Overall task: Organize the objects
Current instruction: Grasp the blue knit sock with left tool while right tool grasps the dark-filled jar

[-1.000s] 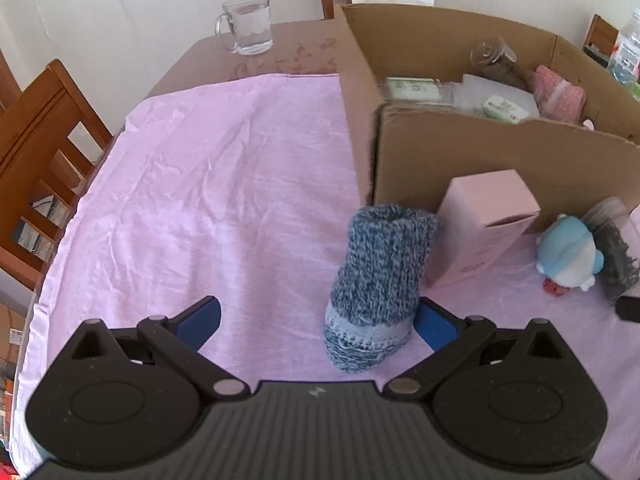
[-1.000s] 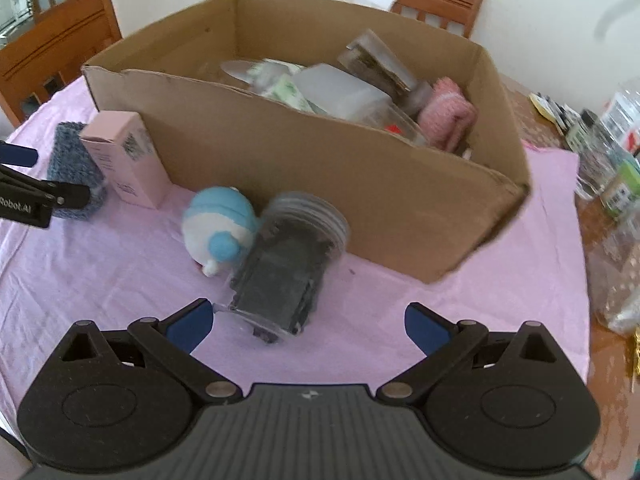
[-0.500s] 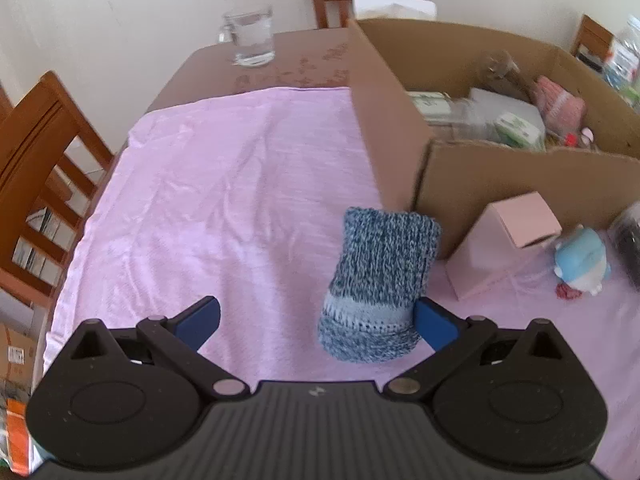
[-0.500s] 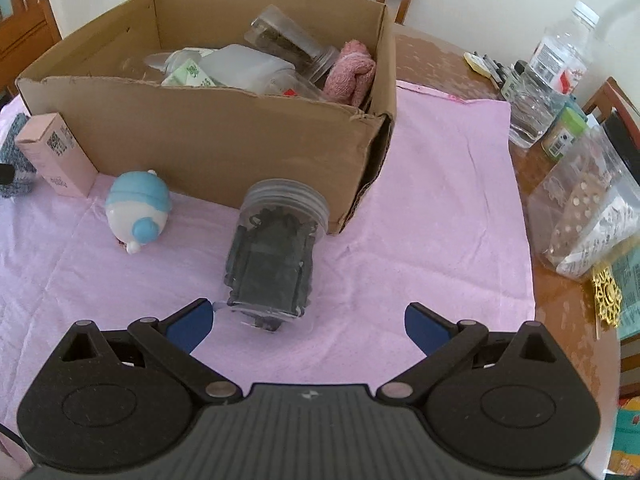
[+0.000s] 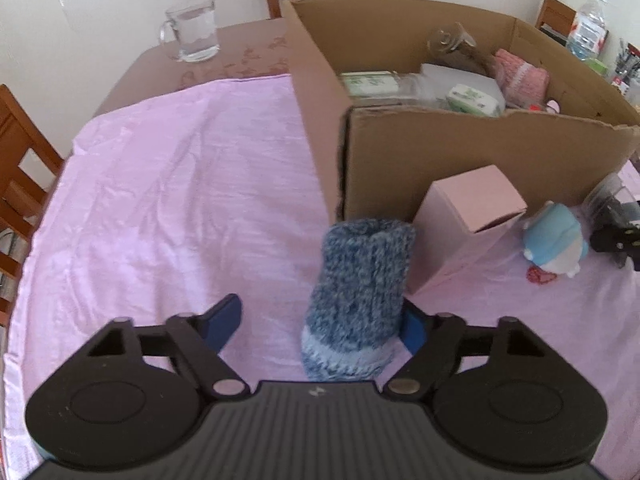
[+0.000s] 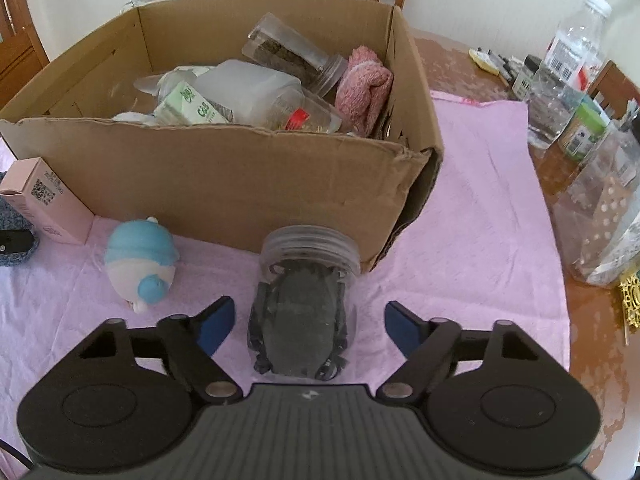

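Both claws point down at the pink tablecloth (image 5: 168,200) with their jaws part-way apart, having just been closing. Between the blue pads of the left gripper (image 5: 322,322) stands a blue-grey knitted sock (image 5: 360,296), rolled upright; the pad on the right of that view touches or nearly touches the knit, while the other pad stands clear, so nothing is clamped. Just behind the sock sits a small pink carton (image 5: 466,224) against the front wall of the cardboard box (image 5: 460,156), with a blue-and-white toy figure (image 5: 556,242) beside it. On the other side, the right gripper (image 6: 308,322) straddles a clear plastic jar (image 6: 300,320) holding dark contents, lying on its side with the lid toward the box corner; both pads stand apart from its wall, so it is released. Inside the box lie another jar (image 6: 292,56), a pink cloth (image 6: 364,88), a green-printed packet (image 6: 192,106) and a translucent container (image 6: 248,88). A glass mug (image 5: 192,30) stands on the bare table beyond the cloth.
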Demonstrator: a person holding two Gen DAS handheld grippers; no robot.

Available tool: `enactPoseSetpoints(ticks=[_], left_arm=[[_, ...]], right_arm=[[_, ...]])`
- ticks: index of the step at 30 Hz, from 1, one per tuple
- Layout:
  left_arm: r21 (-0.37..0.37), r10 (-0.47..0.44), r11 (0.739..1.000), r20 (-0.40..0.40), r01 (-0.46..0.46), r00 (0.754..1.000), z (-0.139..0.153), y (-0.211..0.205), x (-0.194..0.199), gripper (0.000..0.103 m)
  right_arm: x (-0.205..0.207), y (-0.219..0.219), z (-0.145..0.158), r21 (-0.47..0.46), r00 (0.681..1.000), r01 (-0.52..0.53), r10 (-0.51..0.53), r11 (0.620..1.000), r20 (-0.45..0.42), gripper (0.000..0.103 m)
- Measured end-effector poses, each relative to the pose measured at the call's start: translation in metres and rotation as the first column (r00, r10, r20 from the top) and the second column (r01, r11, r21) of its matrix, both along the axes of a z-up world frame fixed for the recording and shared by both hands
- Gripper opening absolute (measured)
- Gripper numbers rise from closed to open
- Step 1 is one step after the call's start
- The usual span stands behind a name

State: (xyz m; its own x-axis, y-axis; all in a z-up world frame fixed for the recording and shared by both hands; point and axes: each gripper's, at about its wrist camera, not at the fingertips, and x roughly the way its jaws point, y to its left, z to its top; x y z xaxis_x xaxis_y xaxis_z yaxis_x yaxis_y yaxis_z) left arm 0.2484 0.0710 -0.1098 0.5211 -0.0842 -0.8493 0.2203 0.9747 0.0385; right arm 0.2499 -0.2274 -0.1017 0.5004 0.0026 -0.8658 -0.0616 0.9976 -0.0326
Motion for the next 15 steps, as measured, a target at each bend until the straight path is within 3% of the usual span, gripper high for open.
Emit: enactPoseSetpoints(ticks=[5, 8, 15], left_arm=[[-0.036, -0.016, 0.999, -0.017, 0.016, 1.000, -0.0010, -0.0017, -0.0007, 0.059], [-0.057, -0.020, 0.998, -0.022, 0.019, 1.000, 0.0013, -0.0024, -0.0019, 0.044], [-0.043, -0.047, 0.998, -0.035, 0.045, 0.998, 0.0064, -0.0040, -0.0047, 0.042]], right_arm=[[0.0028, 0.0005, -0.0012, 0.001, 1.000, -0.011, 0.011, 1.000, -0.017, 0.062], [0.0034, -0.0003, -0.0002, 0.007, 1.000, -0.015, 0.015, 1.000, -0.023, 0.061], [0.0010, 0.0003, 0.0057, 0.003, 0.999, -0.035, 0.035, 0.999, -0.029, 0.061]])
